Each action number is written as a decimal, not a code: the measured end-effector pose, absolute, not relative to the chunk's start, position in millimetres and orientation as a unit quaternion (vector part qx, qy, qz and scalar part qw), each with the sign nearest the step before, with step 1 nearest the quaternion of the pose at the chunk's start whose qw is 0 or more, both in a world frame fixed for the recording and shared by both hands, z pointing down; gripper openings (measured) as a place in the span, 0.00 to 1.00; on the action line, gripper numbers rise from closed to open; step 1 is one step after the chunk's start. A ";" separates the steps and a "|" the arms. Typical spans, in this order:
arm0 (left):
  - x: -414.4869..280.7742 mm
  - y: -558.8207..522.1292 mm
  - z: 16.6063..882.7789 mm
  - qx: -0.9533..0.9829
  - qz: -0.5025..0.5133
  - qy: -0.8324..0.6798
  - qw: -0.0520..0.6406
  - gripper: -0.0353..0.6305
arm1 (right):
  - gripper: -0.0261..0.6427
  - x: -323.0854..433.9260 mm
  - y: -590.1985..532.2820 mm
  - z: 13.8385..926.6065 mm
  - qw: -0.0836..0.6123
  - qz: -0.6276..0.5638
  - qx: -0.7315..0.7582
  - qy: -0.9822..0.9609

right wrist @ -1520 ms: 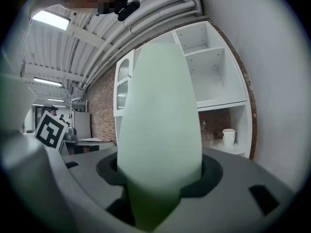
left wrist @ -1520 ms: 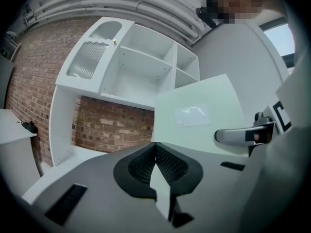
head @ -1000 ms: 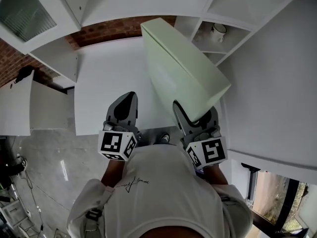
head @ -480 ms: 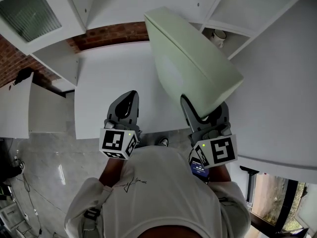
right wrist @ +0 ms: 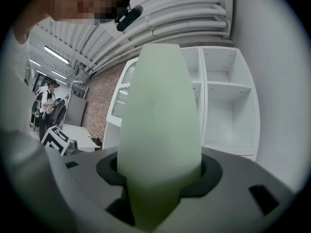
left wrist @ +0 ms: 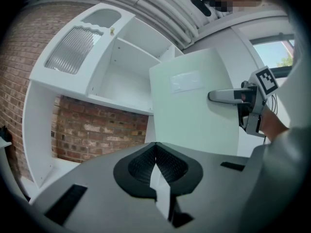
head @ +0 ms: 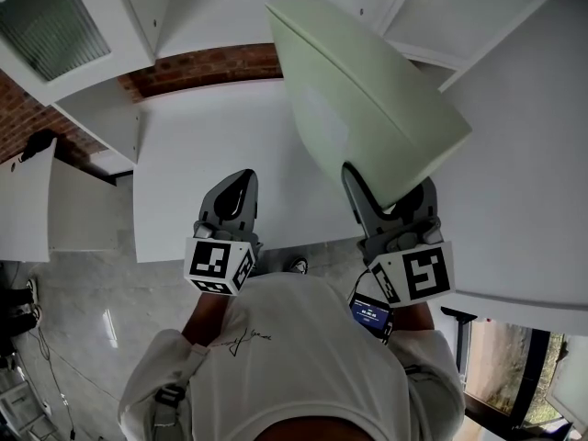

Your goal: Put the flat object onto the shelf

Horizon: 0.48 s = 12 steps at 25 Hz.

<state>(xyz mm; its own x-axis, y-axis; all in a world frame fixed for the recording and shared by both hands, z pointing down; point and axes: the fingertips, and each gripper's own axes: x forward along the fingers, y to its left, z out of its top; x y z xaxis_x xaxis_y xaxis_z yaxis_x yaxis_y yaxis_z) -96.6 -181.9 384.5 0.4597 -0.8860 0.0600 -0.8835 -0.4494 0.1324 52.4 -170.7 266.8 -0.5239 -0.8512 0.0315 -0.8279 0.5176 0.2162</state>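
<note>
Bright even light, soft shadows in white open shelving (right wrist: 228,106), glowing ceiling strip lights (right wrist: 57,55), fisheye vignette round both gripper views, pale green flat board (right wrist: 160,130) blurred near lens

Head camera looks steeply down over the wearer's shoulders at the left gripper (head: 241,180) and right gripper (head: 395,202). Each gripper camera rides close behind its own jaws, angled up toward the white shelf unit (left wrist: 121,67). All three views share the pale green panel (head: 367,90) and brick wall (left wrist: 92,130).
</note>
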 end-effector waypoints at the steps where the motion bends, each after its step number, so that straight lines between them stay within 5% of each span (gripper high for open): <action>1: -96.8 -181.8 384.8 0.851 -0.009 -0.520 0.073 0.07 | 0.44 52.3 -171.1 263.9 0.066 -0.089 0.481 -0.869; 12: -101.8 -178.4 384.2 0.849 -0.019 -0.522 0.077 0.07 | 0.44 51.7 -176.3 229.5 0.063 -0.138 0.482 -0.863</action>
